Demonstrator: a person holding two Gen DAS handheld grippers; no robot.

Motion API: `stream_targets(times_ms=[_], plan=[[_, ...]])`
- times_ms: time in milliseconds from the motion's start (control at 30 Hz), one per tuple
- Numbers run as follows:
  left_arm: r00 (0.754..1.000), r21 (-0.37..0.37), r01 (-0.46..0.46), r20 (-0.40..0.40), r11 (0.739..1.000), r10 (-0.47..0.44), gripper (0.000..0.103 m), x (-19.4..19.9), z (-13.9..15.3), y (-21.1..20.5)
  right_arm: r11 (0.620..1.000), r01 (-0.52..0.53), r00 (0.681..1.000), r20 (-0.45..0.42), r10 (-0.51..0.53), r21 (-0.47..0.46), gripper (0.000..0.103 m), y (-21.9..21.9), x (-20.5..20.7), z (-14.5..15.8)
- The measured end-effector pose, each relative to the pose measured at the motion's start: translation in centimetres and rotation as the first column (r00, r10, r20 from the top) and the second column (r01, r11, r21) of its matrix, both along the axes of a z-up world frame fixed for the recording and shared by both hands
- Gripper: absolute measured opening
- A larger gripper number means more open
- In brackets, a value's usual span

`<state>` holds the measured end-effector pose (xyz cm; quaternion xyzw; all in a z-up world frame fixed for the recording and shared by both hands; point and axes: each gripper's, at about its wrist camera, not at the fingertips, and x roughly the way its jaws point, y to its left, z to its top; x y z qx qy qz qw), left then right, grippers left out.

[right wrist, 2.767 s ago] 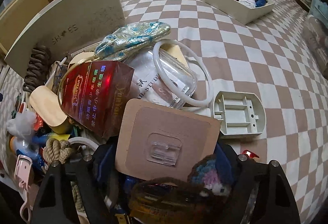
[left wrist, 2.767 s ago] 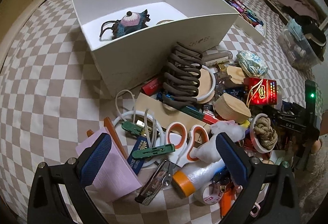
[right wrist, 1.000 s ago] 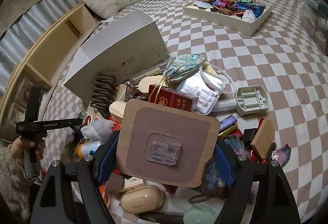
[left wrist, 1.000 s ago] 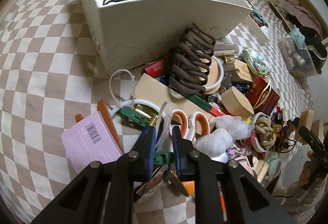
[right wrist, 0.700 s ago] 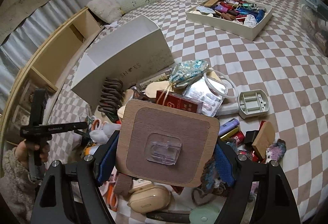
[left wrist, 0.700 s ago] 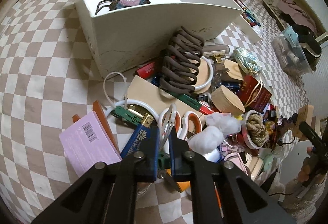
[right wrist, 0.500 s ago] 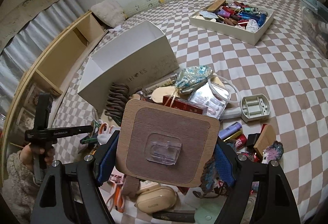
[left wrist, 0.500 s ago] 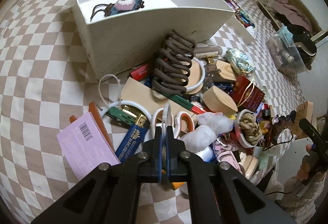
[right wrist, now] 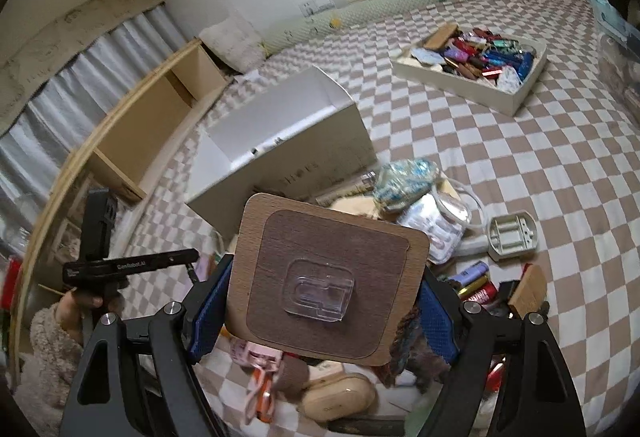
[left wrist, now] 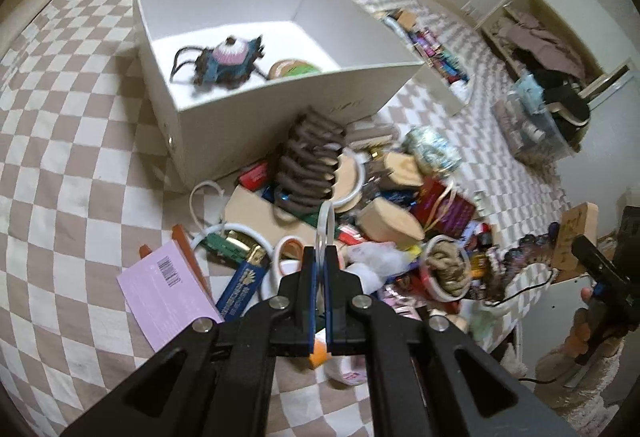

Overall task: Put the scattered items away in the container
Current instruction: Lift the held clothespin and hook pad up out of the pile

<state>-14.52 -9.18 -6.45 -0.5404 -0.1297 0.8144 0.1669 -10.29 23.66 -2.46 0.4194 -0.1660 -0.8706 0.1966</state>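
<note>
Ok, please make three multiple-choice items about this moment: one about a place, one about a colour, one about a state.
1. Where does the knitted toy lie?
A. inside the white box
B. on the pink packet
C. in the far tray

2. What colour is the flat packet with a barcode?
A. green
B. pink
C. black

3. How is the right gripper?
A. open, with nothing in it
B. shut on a wooden board
C. shut on a rope

Key:
1 A: the knitted toy rests on the floor of the white box.
2 B: the packet beside the pile is pink.
3 B: the right gripper has its blue pads against both edges of the wooden board, which is above the pile.
</note>
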Motion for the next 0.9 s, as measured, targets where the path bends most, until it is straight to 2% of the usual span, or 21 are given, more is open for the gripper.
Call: stream_targets(times_ms=[200, 300, 433, 567, 700, 900], plan=[[0.998, 0.050, 0.029, -0.052, 0.998, -0.026, 0.004, 0.9, 2.2, 0.3, 1.000, -0.019, 1.000, -0.024, 0.019, -0.023, 0.082, -0.3, 0.2, 1.3], [0.996, 0.064, 0.043, -0.080, 0.997, -0.038, 0.004, 1.3, 3.3, 0.5, 0.997, -0.031, 0.999, -0.032, 0.029, -0.068, 0.082, -0.2, 0.3, 1.8], [0.995, 0.072, 0.056, -0.089, 0.996, -0.050, 0.004, 1.5, 3.6, 0.8, 0.991, -0.053, 0.998, 0.008, 0.054, -0.119, 0.082, -0.4, -0.1, 1.1], [0.995, 0.064, 0.064, -0.080, 0.996, -0.059, 0.004, 1.5, 3.2, 0.9, 0.997, -0.074, 0.995, 0.071, 0.073, 0.011, 0.082, -2.2, -0.6, -1.9], [0.996, 0.062, 0.064, -0.069, 0.996, -0.060, 0.004, 1.5, 2.9, 0.8, 0.988, -0.126, 0.982, 0.150, 0.111, 0.093, 0.082, -4.1, -0.8, -6.1], [0.997, 0.071, 0.059, -0.063, 0.996, -0.055, 0.004, 1.4, 2.6, 0.5, 0.966, -0.159, 0.973, 0.196, 0.119, 0.204, 0.082, -5.7, -1.1, -9.7]])
